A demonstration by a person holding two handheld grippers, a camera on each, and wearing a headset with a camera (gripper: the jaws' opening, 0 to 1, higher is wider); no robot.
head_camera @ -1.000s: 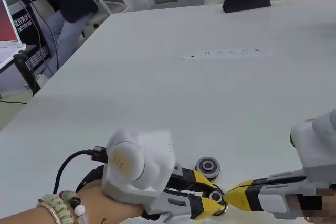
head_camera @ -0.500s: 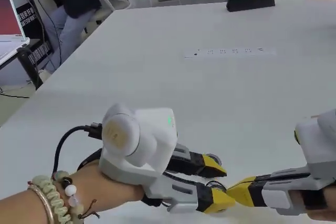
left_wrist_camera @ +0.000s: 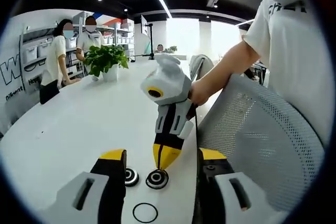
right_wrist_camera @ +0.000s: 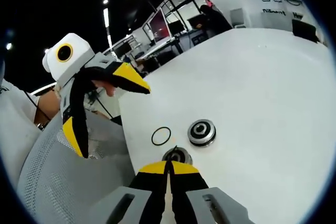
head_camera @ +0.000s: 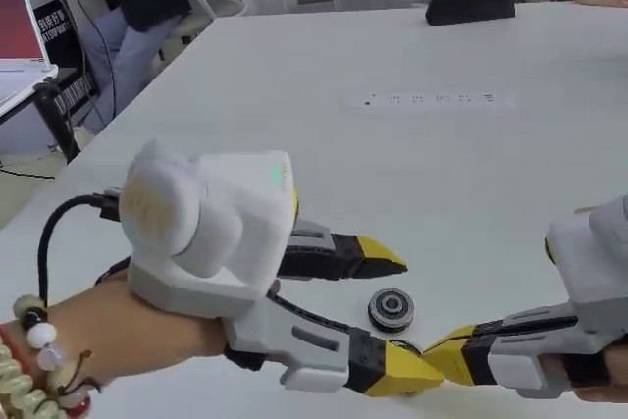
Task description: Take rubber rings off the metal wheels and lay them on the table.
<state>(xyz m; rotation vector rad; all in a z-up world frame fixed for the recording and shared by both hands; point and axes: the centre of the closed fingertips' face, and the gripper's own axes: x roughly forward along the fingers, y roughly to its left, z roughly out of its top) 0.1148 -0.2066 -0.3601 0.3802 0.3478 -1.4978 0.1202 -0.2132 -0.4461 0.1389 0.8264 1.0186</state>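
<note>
**One ring off**

The left gripper [head_camera: 403, 322] has been drawn back, jaws spread wide, uncovering a metal wheel [head_camera: 391, 308] at the head view's lower centre. The right gripper [right_wrist_camera: 168, 164] is clenched, tip against a second wheel [right_wrist_camera: 177, 155]. A freed rubber ring [right_wrist_camera: 161, 136] is shown on the table [right_wrist_camera: 252, 87] in both gripper views; that spot is covered in the head view. Next, another ring is probably to be caught.
</note>
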